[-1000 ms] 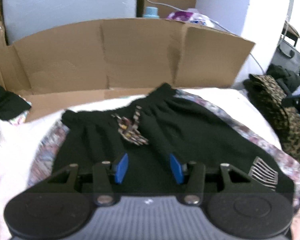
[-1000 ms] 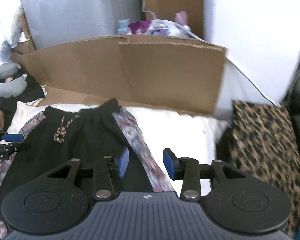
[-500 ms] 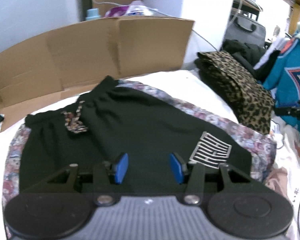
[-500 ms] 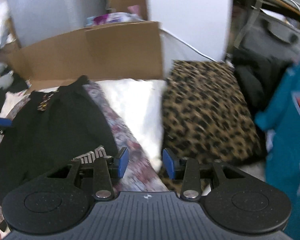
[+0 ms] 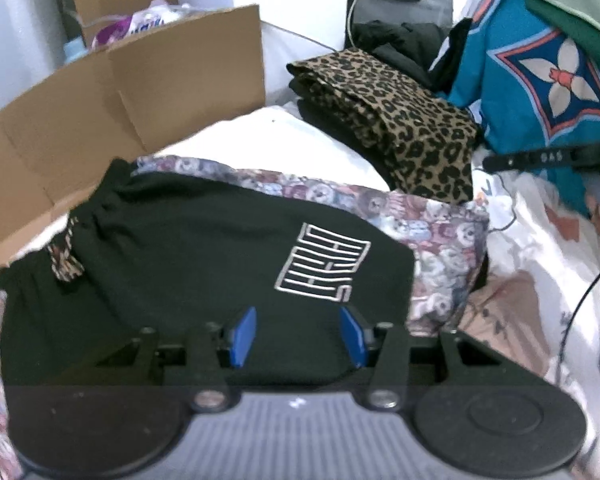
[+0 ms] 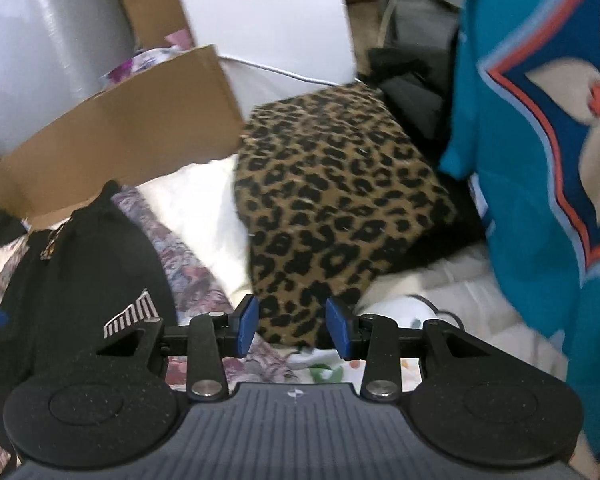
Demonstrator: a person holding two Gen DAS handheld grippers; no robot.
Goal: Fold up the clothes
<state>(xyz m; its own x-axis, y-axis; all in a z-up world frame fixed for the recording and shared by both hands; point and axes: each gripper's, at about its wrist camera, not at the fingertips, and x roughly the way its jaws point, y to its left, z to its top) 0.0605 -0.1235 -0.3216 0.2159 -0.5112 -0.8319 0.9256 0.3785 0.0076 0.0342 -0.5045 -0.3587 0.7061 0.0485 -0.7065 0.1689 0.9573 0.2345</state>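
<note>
One pair of black shorts (image 5: 204,248), one folded leopard-print garment (image 5: 396,120), one teal patterned garment (image 5: 540,80), one bear-print cloth (image 5: 440,232), one cardboard box (image 5: 140,92), two grippers, four blue fingers (image 5: 242,336).

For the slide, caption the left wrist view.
Open left gripper above black shorts laid flat, folded leopard-print garment beyond.

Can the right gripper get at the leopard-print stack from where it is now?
Probably yes. The right gripper stands open and empty, aimed at the near edge of the leopard-print stack, with nothing between them. The hanging teal garment is off to the side, clear of that path.
</note>
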